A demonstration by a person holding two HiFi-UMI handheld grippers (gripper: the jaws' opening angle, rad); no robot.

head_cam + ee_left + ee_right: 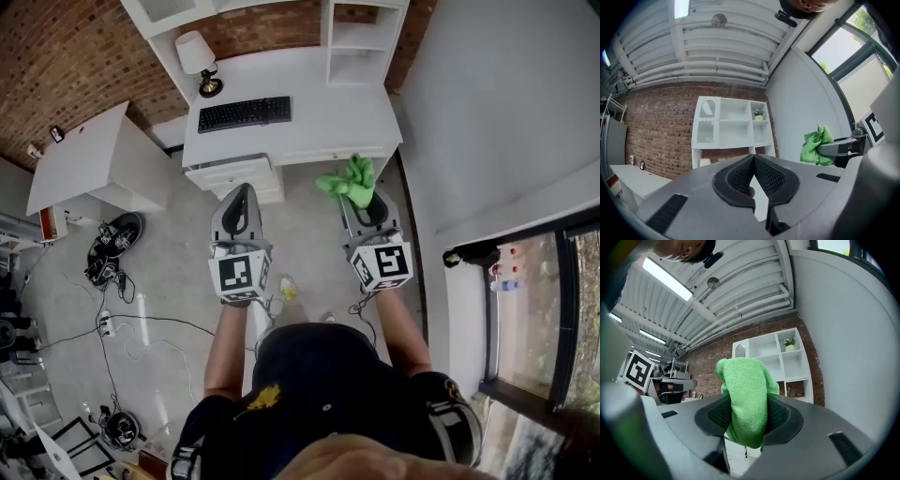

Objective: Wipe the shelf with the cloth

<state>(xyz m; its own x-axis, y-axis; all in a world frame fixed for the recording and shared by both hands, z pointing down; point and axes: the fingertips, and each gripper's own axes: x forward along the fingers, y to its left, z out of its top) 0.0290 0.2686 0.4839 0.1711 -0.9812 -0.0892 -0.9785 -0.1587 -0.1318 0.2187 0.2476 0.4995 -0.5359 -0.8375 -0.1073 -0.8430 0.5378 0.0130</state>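
Note:
My right gripper [361, 192] is shut on a bright green cloth [350, 180], which bunches up past its tips; in the right gripper view the cloth [746, 397] fills the space between the jaws. My left gripper [240, 200] is shut with nothing in it, its pads meeting at the tips [753, 161]. Both grippers are held up in the air, short of the white desk [309, 112]. The white shelf unit [733, 129] stands against the brick wall above the desk, several compartments showing, one with a small plant [759, 115]. From the left gripper view the cloth [815, 145] hangs at the right.
A black keyboard [244, 113] and a white lamp [199, 58] sit on the desk. A white drawer unit [239, 176] stands under its front. A second white table [89, 159] is at left, with cables and a power strip [105, 323] on the floor. A white wall [487, 103] runs along the right.

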